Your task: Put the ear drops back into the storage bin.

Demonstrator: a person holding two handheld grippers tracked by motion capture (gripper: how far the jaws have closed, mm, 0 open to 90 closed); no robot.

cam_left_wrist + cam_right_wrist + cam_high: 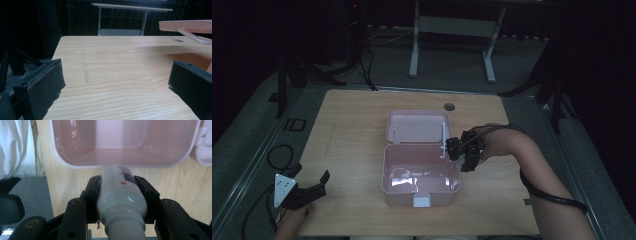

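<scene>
A pink box (384, 172) stands open in the middle of the wooden table, its lid (417, 126) laid back flat behind it. My right gripper (457, 152) hovers at the box's right rim. In the right gripper view its jaws (117, 181) are shut on a white bottle (120, 192) with a blue label, whose far end points at the box rim (155, 165). My left gripper (310, 173) rests near the table's front left corner, open with nothing between its fingers (42, 85). The raised pink lid (185, 25) shows at the upper right of the left gripper view.
The box has a white latch (422, 201) on its front wall. A round hole (449, 106) sits in the table near the far edge. Another table's metal legs (414, 55) stand beyond. A cable (279, 155) loops on the floor at left.
</scene>
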